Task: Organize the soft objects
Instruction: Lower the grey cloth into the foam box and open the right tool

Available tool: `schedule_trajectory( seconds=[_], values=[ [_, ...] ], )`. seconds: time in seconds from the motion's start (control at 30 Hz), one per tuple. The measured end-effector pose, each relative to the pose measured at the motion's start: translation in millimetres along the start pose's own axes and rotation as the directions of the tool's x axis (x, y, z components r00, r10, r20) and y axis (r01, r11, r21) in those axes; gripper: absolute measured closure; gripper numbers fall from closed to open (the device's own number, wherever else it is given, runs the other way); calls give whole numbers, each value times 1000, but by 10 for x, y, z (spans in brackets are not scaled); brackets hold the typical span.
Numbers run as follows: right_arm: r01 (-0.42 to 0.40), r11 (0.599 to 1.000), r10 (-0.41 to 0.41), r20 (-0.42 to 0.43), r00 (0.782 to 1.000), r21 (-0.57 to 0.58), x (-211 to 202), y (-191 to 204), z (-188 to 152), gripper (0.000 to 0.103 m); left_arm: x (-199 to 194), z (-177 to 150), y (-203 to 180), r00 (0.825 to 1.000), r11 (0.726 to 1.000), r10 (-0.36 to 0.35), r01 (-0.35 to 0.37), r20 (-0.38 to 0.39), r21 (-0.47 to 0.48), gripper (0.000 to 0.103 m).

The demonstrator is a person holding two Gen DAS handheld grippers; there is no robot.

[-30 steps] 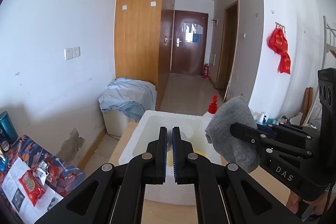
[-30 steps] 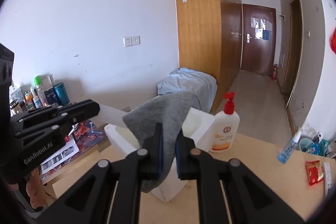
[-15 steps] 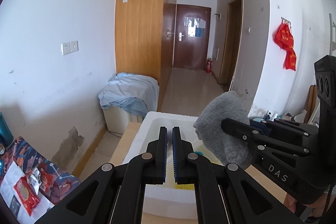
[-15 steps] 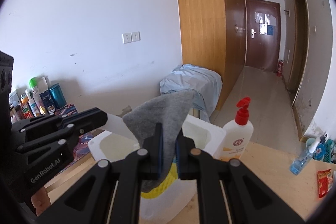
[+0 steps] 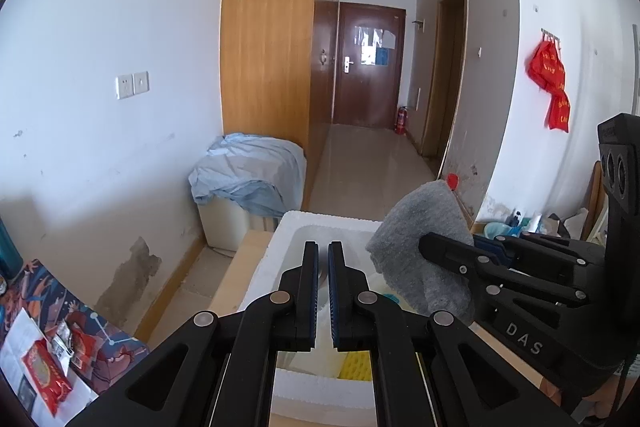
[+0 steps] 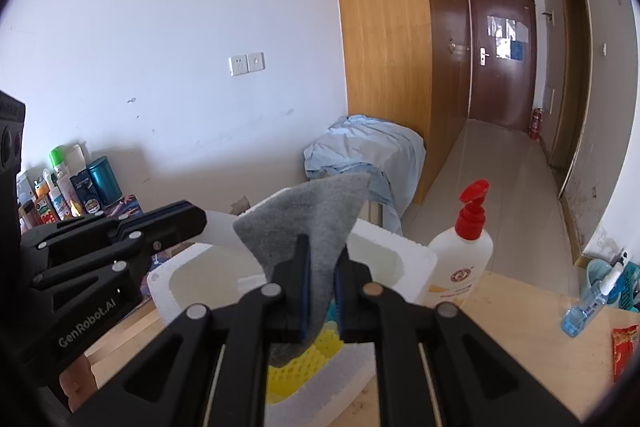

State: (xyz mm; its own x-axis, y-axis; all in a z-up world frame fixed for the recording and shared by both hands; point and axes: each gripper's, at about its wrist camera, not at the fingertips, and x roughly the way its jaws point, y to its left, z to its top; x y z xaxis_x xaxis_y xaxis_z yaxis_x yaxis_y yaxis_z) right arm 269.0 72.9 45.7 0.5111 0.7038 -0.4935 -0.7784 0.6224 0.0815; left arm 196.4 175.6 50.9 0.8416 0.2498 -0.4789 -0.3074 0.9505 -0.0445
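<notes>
Grey cloth point(image 6: 310, 223) pinched low in right gripper point(image 6: 320, 291) jaws, hanging over white foam box point(image 6: 404, 255) on tabletop, looks light, limp, best held by a bunched fold; left gripper point(image 5: 323, 291) jaws clenched, empty

Both views bright, even daylight. Soft shadows along white wall point(image 5: 100, 131) base. Mild glare on corridor floor point(image 5: 360, 163). Strong fisheye bending, black vignette corners. Focus sharp; no motion blur.
</notes>
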Motion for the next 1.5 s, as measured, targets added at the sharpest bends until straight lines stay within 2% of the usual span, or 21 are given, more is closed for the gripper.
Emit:
schedule_trajectory(
  seconds=[0.8, 0.9, 0.93, 1.0, 1.03, 1.07, 1.17, 1.3, 1.33, 1.5],
  values=[
    [-13, 1000, 13, -19, 1000, -1, 89, -31, 9, 90, 64, -39, -56, 1000, 999, -6, 7, -7, 36, 97],
    [-13, 1000, 13, -21, 1000, -3, 98, -20, 8, 90, 52, -38, -92, 1000, 998, 24, -24, 6, 57, 96],
    [-13, 1000, 13, -22, 1000, -4, 104, -15, 7, 90, 47, -38, -76, 1000, 999, 25, -25, 6, 48, 91],
    [-13, 1000, 13, -23, 1000, -7, 112, -7, 5, 90, 42, -33, -38, 1000, 999, 27, -27, 6, 33, 62],
    [-13, 1000, 13, -22, 1000, -5, 110, -14, 3, 90, 13, -35, -6, 999, 999, 35, -35, 21, 24, 37],
    [-13, 1000, 13, -22, 1000, -5, 110, -11, 4, 90, -30, -37, 22, 998, 999, 46, -46, 44, 14, 29],
    [-12, 1000, 12, -24, 1000, -5, 121, 5, -3, 90, -123, -21, 120, 996, 998, 52, -50, 68, -24, 19],
    [-11, 1000, 11, -26, 1000, -3, 134, 14, -14, 90, -221, -29, 237, 992, 994, 101, -97, 79, -53, 18],
    [-12, 1000, 12, -28, 1000, -5, 136, 21, -17, 90, -270, -42, 295, 987, 989, 133, -127, 88, -79, 17],
    [-18, 1000, 18, -29, 999, -9, 137, 23, -28, 90, -367, -61, 393, 981, 982, 165, -155, 102, -104, 12]
  ],
)
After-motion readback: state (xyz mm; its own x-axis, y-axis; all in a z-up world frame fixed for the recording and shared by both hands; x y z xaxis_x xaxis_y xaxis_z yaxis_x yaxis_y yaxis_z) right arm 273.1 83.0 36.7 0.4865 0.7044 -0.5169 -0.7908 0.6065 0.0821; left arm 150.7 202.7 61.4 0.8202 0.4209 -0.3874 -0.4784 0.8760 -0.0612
